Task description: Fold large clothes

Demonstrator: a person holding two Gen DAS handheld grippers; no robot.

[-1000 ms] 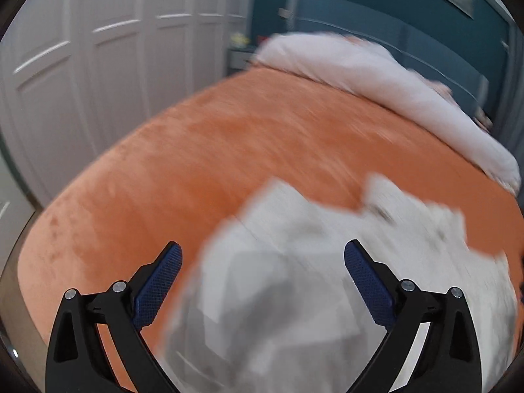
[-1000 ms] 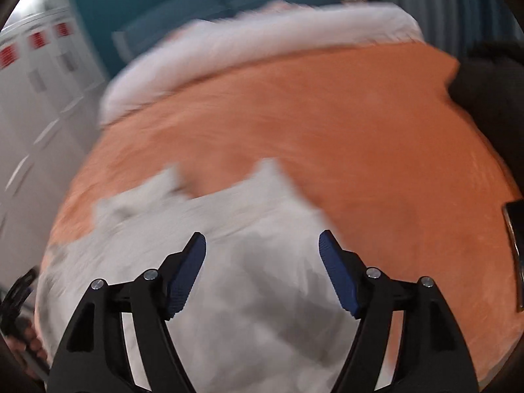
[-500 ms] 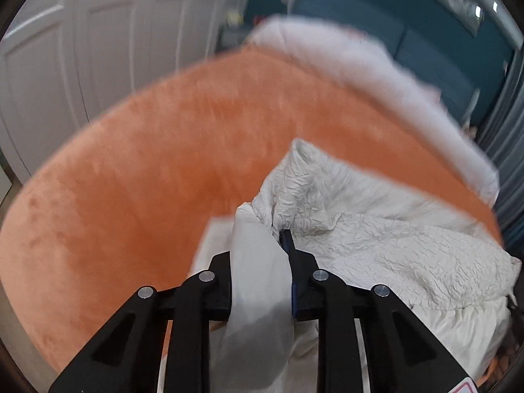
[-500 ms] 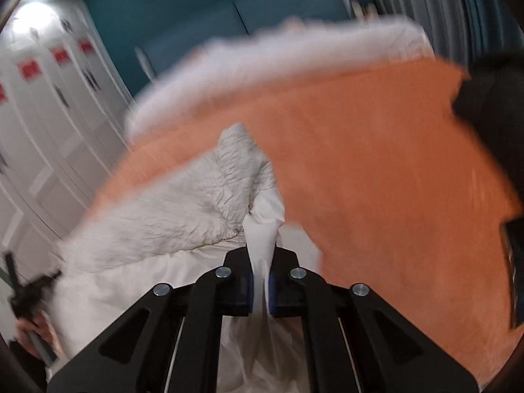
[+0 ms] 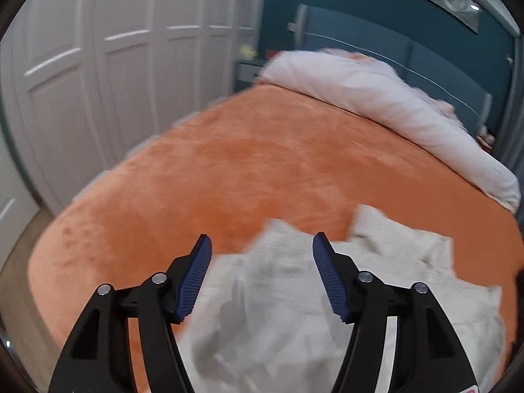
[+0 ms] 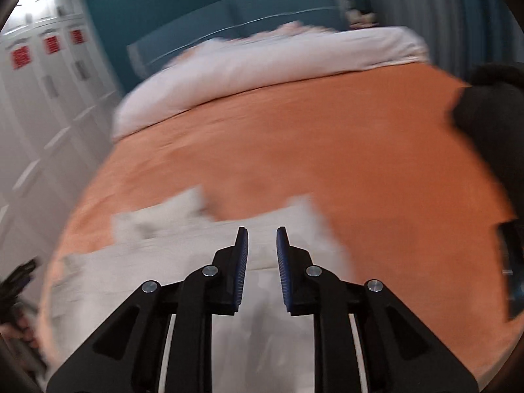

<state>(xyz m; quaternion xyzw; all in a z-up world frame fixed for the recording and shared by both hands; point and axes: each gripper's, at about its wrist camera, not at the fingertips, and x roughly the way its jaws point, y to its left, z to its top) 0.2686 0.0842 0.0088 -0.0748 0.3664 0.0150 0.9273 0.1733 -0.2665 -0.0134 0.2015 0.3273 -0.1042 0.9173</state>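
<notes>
A white crinkled garment (image 5: 327, 294) lies spread on the near part of the orange bed cover (image 5: 255, 163). It also shows in the right wrist view (image 6: 163, 252), blurred. My left gripper (image 5: 262, 245) is open and empty, held above the garment's near left part. My right gripper (image 6: 261, 239) is above the garment's right part, its jaws a narrow gap apart with nothing between them. The garment's near edge is hidden below both grippers.
A rolled white duvet (image 5: 376, 104) lies across the far end of the bed by the teal headboard (image 6: 235, 23). White wardrobe doors (image 5: 98, 65) stand along the left side. A dark object (image 6: 491, 108) sits at the bed's right edge.
Half a second ago both grippers were shut on lifted folds of the garment. Now both have let go and the garment lies flat on the bed. The left jaws opened wide, the right ones slightly.
</notes>
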